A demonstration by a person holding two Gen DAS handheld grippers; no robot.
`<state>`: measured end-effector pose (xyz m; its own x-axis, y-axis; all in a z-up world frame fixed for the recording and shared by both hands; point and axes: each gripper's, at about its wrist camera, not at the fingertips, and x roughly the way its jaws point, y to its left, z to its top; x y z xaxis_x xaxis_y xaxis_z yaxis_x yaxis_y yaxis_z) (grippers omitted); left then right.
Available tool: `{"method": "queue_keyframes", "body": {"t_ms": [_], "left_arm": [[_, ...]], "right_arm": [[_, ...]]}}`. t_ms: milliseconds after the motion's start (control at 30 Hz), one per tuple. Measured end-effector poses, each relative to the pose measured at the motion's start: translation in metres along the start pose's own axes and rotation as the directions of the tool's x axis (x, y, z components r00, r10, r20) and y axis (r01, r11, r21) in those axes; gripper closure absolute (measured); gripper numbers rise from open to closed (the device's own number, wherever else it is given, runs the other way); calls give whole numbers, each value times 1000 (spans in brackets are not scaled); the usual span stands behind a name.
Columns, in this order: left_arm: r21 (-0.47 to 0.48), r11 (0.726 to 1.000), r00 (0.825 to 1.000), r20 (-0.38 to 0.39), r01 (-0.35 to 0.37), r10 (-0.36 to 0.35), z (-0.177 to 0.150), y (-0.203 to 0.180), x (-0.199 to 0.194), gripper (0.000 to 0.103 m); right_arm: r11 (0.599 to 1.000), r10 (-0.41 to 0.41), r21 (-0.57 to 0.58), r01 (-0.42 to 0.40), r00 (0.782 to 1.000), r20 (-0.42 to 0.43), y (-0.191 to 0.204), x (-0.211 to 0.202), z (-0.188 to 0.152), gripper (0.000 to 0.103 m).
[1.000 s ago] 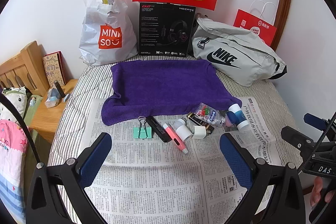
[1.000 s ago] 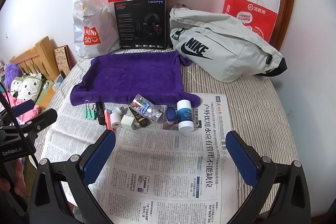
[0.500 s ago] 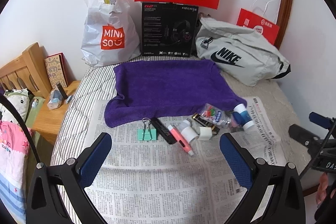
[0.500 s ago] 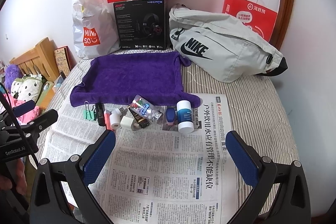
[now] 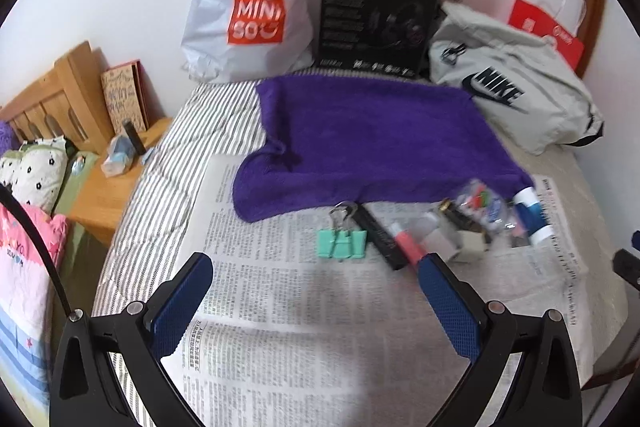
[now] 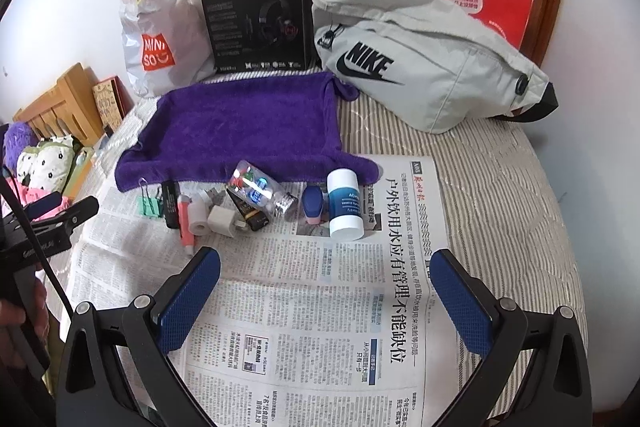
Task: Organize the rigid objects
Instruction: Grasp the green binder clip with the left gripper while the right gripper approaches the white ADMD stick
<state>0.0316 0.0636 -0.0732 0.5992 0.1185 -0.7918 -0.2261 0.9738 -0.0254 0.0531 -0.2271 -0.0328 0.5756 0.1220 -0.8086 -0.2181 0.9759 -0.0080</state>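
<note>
Newspaper [image 6: 320,291] covers the striped bed, and a row of small objects lies along its far edge, just in front of the purple towel [image 6: 248,123]. From left to right: a green binder clip [image 6: 150,205], a black stick [image 6: 171,203], a pink pen [image 6: 185,223], a white roll [image 6: 199,217], a white charger cube [image 6: 222,221], a clear bottle of coloured bits [image 6: 260,193], a blue sharpener [image 6: 313,203] and a white-and-blue bottle [image 6: 345,205]. The left gripper [image 5: 316,283] hangs spread wide, holding nothing, near the clip. The right gripper [image 6: 326,279] is likewise released, short of the row.
</note>
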Motion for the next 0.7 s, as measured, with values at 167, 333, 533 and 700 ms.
{"method": "queue_keyframes", "body": {"t_ms": [167, 333, 533, 700], "left_arm": [[24, 999, 999, -41, -23, 24, -5, -1, 34, 0], [55, 997, 995, -82, -53, 58, -7, -6, 68, 0], [53, 998, 995, -95, -35, 40, -7, -12, 89, 1], [21, 1000, 995, -95, -3, 5, -2, -14, 101, 7]], "right_arm": [[1000, -9, -13, 8, 999, -46, 0, 23, -3, 0], [1000, -14, -23, 12, 996, -89, -2, 45, -5, 0], [1000, -18, -23, 15, 991, -131, -5, 66, -3, 0], [999, -27, -30, 22, 988, -155, -8, 81, -2, 0]]}}
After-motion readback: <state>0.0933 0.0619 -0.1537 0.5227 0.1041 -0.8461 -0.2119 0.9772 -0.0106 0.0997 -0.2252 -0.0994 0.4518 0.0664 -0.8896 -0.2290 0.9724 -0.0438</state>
